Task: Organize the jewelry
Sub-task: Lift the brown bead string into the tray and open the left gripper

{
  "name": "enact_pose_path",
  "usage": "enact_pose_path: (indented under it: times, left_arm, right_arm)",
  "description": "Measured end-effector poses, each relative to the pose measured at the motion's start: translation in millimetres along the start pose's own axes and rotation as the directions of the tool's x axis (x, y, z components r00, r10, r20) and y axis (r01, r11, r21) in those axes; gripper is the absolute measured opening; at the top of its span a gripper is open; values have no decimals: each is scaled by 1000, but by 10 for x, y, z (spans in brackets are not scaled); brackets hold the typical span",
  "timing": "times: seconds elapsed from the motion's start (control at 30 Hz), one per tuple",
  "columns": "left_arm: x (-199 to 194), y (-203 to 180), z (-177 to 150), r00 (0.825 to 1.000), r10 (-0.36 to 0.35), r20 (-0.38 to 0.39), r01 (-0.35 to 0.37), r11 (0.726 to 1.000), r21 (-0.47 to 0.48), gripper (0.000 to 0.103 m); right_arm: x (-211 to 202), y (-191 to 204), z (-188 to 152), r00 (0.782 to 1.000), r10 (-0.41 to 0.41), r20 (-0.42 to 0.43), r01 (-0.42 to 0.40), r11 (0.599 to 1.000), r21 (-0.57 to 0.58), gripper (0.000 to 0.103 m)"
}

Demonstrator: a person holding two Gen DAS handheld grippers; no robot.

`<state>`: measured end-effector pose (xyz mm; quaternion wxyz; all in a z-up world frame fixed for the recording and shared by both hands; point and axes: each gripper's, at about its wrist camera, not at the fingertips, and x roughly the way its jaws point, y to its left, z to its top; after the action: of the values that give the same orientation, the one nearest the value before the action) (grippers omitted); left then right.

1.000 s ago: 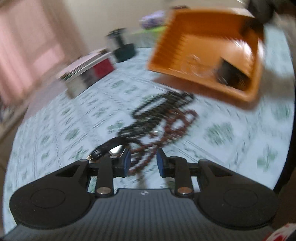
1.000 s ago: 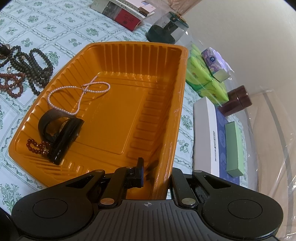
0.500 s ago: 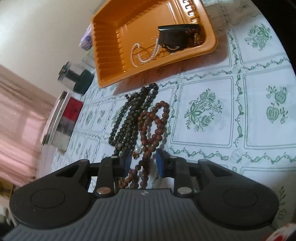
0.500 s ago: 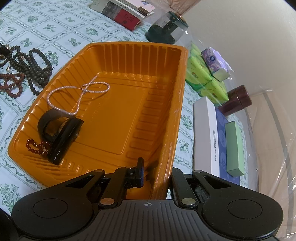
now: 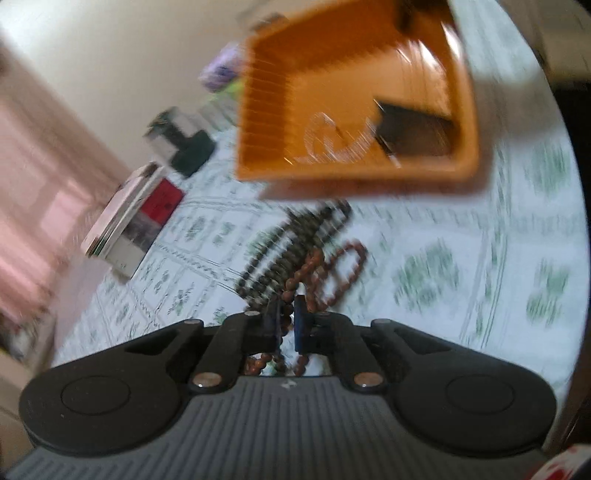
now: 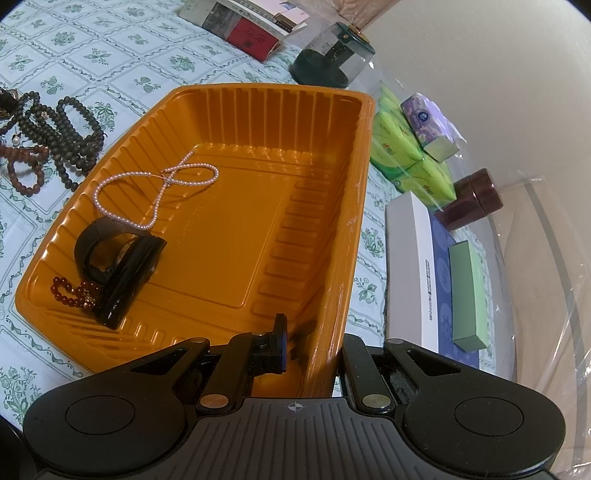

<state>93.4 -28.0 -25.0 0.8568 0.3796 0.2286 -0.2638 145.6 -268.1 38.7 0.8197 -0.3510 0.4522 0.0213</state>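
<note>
My left gripper (image 5: pixel 286 325) is shut on a brown bead string (image 5: pixel 334 275), which trails over the tablecloth beside a dark bead necklace (image 5: pixel 295 243). The left wrist view is blurred. An orange tray (image 6: pixel 221 122) holds a pink pearl necklace (image 6: pixel 155 192), a black watch (image 6: pixel 118 269) and a red bead bracelet (image 6: pixel 70 291). My right gripper (image 6: pixel 314 347) is shut on the tray's near wall, one finger inside, the other outside. The dark beads (image 6: pixel 62 129) and brown beads (image 6: pixel 26 166) lie left of the tray.
Books (image 6: pixel 247 26) and a dark jar (image 6: pixel 332 59) stand behind the tray. Green and purple tissue packs (image 6: pixel 413 147), a brown jar (image 6: pixel 472 199), a white box (image 6: pixel 421 273) and a green box (image 6: pixel 469 295) lie to its right.
My left gripper has closed on the brown bead string and swung, blurring the view. The right gripper and tray have hardly moved.
</note>
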Motion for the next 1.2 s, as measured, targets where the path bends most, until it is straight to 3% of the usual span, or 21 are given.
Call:
enact_pose_path:
  times: [0.17, 0.53, 0.87, 1.2]
  left_arm:
    - [-270, 333, 152, 997, 0, 83, 15, 984, -176, 6]
    - [-701, 940, 529, 972, -8, 234, 95, 927, -363, 6]
    - [-860, 1173, 911, 946, 17, 323, 132, 891, -434, 6]
    - [-897, 1201, 1332, 925, 3, 380, 174, 885, -431, 6]
  right_arm:
    - [-1, 0, 0, 1000, 0, 0, 0, 1000, 0, 9]
    - [-8, 5, 12, 1000, -3, 0, 3, 1000, -3, 9]
    - [-13, 9, 15, 1000, -3, 1, 3, 1000, -3, 9]
    - [-19, 11, 23, 1000, -2, 0, 2, 1000, -2, 9]
